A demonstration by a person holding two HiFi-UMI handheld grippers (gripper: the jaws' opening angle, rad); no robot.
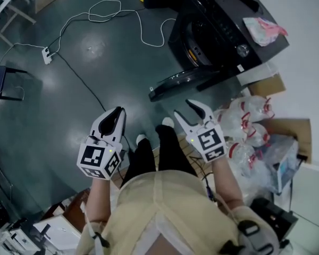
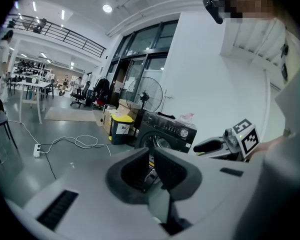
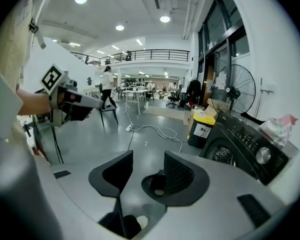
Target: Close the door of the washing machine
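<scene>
- We hold the left gripper [image 1: 118, 110] low over the grey floor [image 1: 69, 89], its jaws clenched together on nothing.
- Beside it, our right gripper [image 1: 183, 108] has its jaws released, spread wide and empty.
- Just right of that gripper, bagged plastic bottles [image 1: 247, 124] lie heaped by the wall.
- Ahead, well apart from both grippers, the black washing machine [image 1: 223, 25] stands with its door [image 1: 175, 84] swung open.
- A white cable [image 1: 109, 12] loops across the floor beyond.
</scene>
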